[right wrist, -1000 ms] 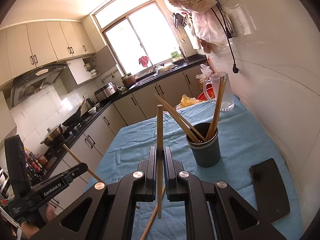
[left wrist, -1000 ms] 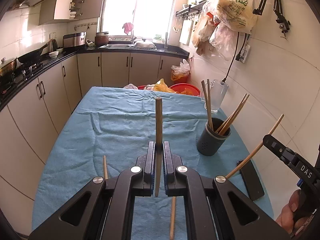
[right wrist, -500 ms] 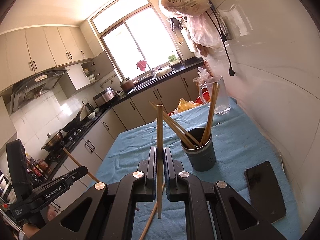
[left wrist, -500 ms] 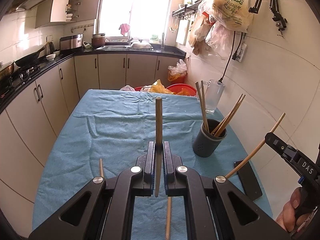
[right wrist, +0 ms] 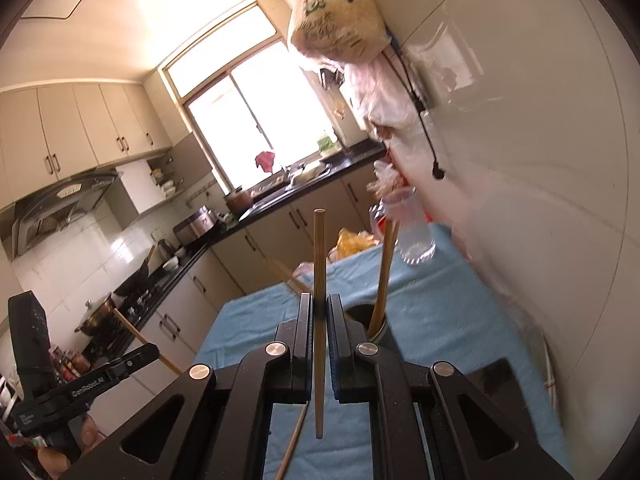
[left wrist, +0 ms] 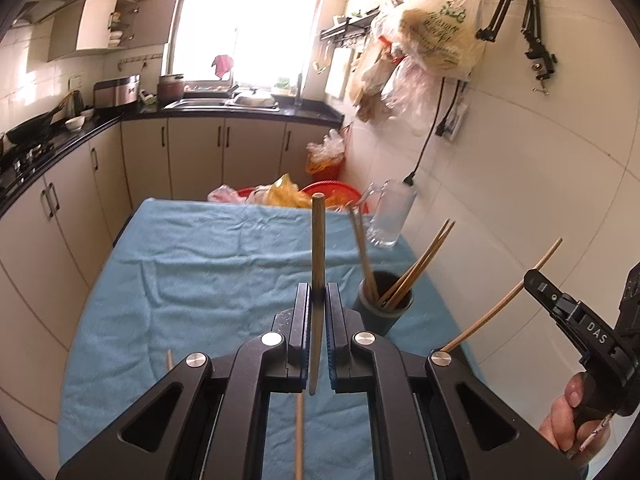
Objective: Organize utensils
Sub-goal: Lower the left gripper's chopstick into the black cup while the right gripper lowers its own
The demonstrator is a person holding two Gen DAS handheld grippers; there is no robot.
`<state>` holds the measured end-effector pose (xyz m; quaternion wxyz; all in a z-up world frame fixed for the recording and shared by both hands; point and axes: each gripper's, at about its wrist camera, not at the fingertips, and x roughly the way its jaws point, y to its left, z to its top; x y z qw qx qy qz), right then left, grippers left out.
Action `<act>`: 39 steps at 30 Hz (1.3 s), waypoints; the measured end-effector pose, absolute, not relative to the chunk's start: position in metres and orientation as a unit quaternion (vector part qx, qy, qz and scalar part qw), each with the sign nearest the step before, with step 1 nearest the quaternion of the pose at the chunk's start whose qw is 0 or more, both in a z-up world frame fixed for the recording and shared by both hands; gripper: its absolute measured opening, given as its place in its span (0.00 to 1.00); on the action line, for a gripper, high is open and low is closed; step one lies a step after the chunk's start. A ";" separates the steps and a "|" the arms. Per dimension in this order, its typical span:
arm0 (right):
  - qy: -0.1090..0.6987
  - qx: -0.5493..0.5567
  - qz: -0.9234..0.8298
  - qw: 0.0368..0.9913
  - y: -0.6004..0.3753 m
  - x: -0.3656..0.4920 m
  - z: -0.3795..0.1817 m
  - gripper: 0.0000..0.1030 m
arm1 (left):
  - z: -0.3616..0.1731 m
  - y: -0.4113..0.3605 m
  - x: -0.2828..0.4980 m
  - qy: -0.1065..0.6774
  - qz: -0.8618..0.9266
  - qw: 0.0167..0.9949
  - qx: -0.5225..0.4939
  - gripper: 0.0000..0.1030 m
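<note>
Your left gripper [left wrist: 318, 308] and right gripper [right wrist: 318, 312] each clamp an upright chopstick [left wrist: 318, 248] above the blue cloth [left wrist: 200, 280]; the holder [left wrist: 386, 308] sits right, partly hidden, blurred.

The left claw [left wrist: 318, 312] was closed on an upright chopstick [left wrist: 318, 248], and the right claw [right wrist: 319, 320] (tilted sideways) gripped another chopstick [right wrist: 319, 264].

You brought both grippers in toward the dark holder [left wrist: 383, 307]: it sat farther off and now lies just beyond the left gripper [left wrist: 318, 304] and right behind the right gripper [right wrist: 319, 312]. You also tipped the right gripper, so its view went slanted. The phone [right wrist: 498, 376] slid closer under it.
</note>
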<state>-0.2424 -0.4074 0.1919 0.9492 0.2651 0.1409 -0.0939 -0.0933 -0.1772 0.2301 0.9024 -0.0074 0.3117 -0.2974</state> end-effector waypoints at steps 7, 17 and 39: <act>0.114 0.265 -0.110 0.951 -0.428 -0.241 0.218 0.07 | 0.265 -0.207 -0.085 0.287 -0.327 0.900 -0.014 0.06; 0.086 0.256 -0.137 0.953 -0.451 -0.225 0.244 0.07 | 0.290 -0.257 -0.058 0.266 -0.344 0.900 -0.022 0.06; 0.183 0.280 -0.146 0.931 -0.490 -0.147 0.174 0.07 | 0.208 -0.303 -0.011 0.335 -0.339 0.879 -0.016 0.06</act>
